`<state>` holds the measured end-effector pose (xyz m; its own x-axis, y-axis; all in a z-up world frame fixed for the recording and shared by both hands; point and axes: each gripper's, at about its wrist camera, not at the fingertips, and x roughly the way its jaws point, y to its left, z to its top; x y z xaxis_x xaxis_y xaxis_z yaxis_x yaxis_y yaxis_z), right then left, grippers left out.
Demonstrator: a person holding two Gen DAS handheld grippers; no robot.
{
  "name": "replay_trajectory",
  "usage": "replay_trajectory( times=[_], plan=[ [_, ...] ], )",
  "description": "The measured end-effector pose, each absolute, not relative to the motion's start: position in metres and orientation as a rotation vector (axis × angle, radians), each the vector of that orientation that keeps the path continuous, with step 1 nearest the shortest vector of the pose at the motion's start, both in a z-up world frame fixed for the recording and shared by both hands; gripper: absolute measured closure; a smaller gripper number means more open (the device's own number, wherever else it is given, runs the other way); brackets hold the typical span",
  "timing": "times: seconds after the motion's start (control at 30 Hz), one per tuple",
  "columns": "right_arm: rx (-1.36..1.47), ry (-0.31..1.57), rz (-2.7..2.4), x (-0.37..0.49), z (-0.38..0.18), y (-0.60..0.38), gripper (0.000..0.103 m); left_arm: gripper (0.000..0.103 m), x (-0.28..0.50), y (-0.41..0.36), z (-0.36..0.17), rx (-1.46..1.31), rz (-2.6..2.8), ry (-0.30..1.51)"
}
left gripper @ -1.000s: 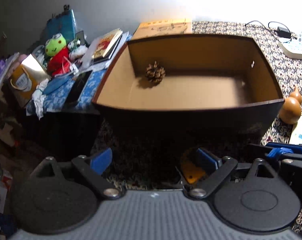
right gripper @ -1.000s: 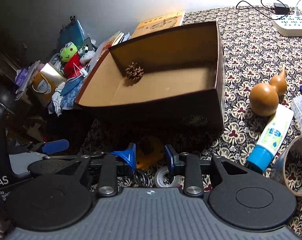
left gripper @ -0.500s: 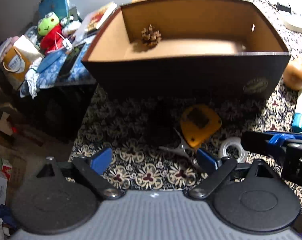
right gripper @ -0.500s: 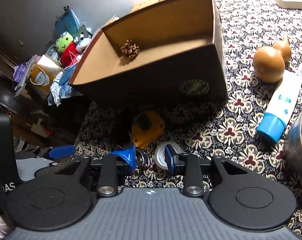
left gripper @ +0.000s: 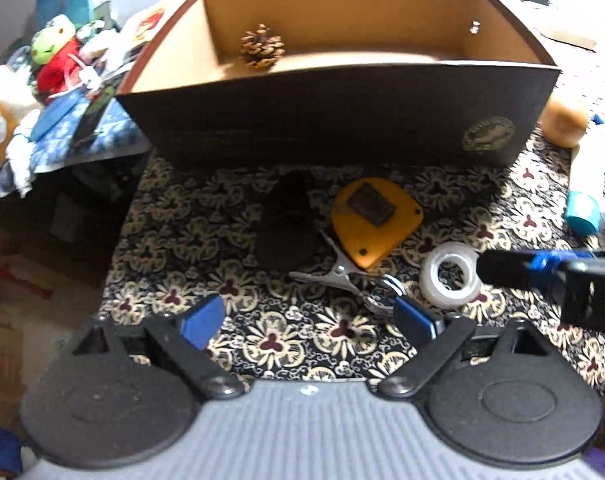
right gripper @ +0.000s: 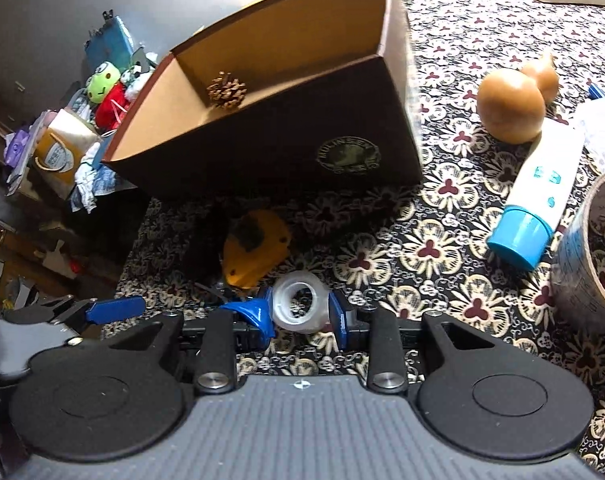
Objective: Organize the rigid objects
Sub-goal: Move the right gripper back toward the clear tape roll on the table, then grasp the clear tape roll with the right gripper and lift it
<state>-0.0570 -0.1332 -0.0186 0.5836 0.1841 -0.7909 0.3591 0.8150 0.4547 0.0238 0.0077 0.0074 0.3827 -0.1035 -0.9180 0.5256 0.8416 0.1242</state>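
Right gripper [right gripper: 300,314]: jaws closing, with the small clear tape roll [right gripper: 301,307] between the blue pads; whether the pads already press on it cannot be told.
Left gripper [left gripper: 308,320]: jaws wide apart, nothing between them; only patterned cloth shows in the gap.
Small clear tape roll: lies on the patterned tablecloth [right gripper: 434,248], near side of the table, just right of the metal clip [left gripper: 342,276].
Metal clip: lies flat, just beyond the left gripper's right pad, touching the near edge of the orange tape measure [left gripper: 374,222].
Orange tape measure: lies between the clip and the brown box [left gripper: 342,120], near the box's front wall.
Brown box: open top, stands at the far side of the cloth; dark outside, tan inside.
Pine cone [left gripper: 261,45]: inside the box, at its far left corner.
Gourd [right gripper: 510,104]: on the cloth, right of the box.
White tube with blue cap [right gripper: 536,200]: lies just near of the gourd, touching it.
Large tape roll [right gripper: 594,248]: at the right edge, beside the tube.
Plush frog [right gripper: 102,88]: among clutter left of the box, off the table.
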Motion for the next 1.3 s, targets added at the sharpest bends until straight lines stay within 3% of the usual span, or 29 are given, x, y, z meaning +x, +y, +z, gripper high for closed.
replay_trajectory(
  times=[0.2,0.33,0.43,0.6,0.67,0.73,0.83,0.93,1.07,1.23,1.3],
  plan=[
    [0.679,0.97,-0.109,-0.057,-0.028,-0.138,0.091,0.013,0.015,0.021,0.007,0.359,-0.63,1.107],
    [0.746,0.983,-0.112,-0.053,-0.035,-0.142,0.091,0.02,0.008,0.023,0.008,0.301,-0.782,1.083],
    [0.713,0.986,-0.131,-0.051,-0.036,-0.141,0.091,0.032,0.006,0.022,0.008,0.25,-0.881,1.076],
    [0.669,0.991,-0.124,-0.048,-0.04,-0.139,0.092,0.042,0.003,0.007,0.005,0.232,-0.989,1.043],
    [0.658,0.989,-0.123,-0.047,-0.041,-0.138,0.093,0.053,0.004,-0.001,-0.001,0.254,-1.012,1.05],
    [0.647,0.989,-0.118,-0.045,-0.041,-0.137,0.095,0.055,0.006,-0.01,-0.008,0.275,-1.018,1.066],
    [0.631,0.993,-0.123,-0.042,-0.041,-0.136,0.097,0.054,0.01,-0.015,-0.013,0.307,-1.02,1.053],
    [0.622,1.008,-0.132,-0.036,-0.043,-0.136,0.099,0.041,0.015,-0.017,-0.018,0.346,-1.007,1.041],
    [0.607,1.024,-0.129,-0.031,-0.045,-0.135,0.103,0.04,0.022,-0.016,-0.019,0.361,-1.018,1.048],
    [0.577,1.039,-0.129,-0.028,-0.044,-0.134,0.103,0.064,0.025,-0.024,-0.028,0.388,-1.022,1.07],
    [0.554,1.049,-0.128,-0.029,-0.043,-0.13,0.103,0.064,0.024,-0.025,-0.028,0.402,-1.031,1.067]
  ],
)
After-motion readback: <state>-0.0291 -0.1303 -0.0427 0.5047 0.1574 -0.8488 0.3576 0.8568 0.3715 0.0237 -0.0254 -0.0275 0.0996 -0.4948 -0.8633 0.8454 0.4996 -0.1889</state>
